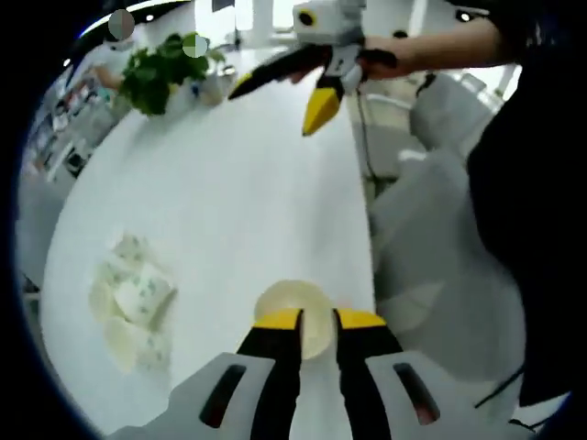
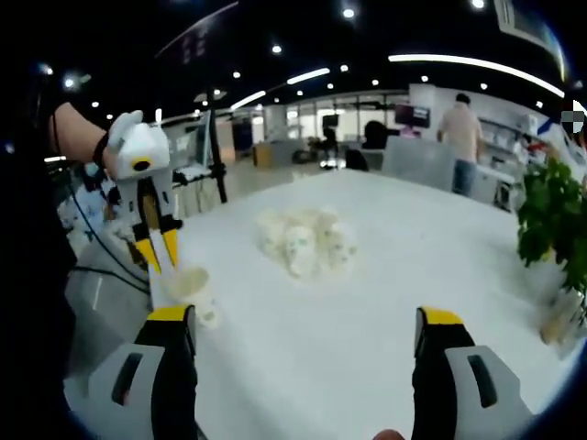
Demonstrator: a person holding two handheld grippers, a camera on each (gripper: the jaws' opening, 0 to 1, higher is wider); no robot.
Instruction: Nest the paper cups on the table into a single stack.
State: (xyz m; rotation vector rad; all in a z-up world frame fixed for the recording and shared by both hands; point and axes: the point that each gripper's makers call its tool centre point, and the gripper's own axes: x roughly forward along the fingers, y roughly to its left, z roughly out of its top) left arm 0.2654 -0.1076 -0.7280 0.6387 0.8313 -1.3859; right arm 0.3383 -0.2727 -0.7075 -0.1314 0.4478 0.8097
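**One cup picked, the pile still waiting**

The left gripper has its jaws pinched on the rim of a single paper cup low in the frame of the left gripper view, right near the table's edge. In the right gripper view that same cup sits at the lower left, under the left gripper. The right gripper is wide apart and holding nothing; in the left gripper view it hangs at the top centre of the frame

The rest of the cups lie in a loose cluster at mid frame, well apart from the held cup. So this looks like the grab-and-carry step. Next move probably means bringing the cup over the pile and lining it up with another one

Everything's blurry, so the cup count in the cluster is anyone's guess, same for which ones are upright. A plant sits at the right edge
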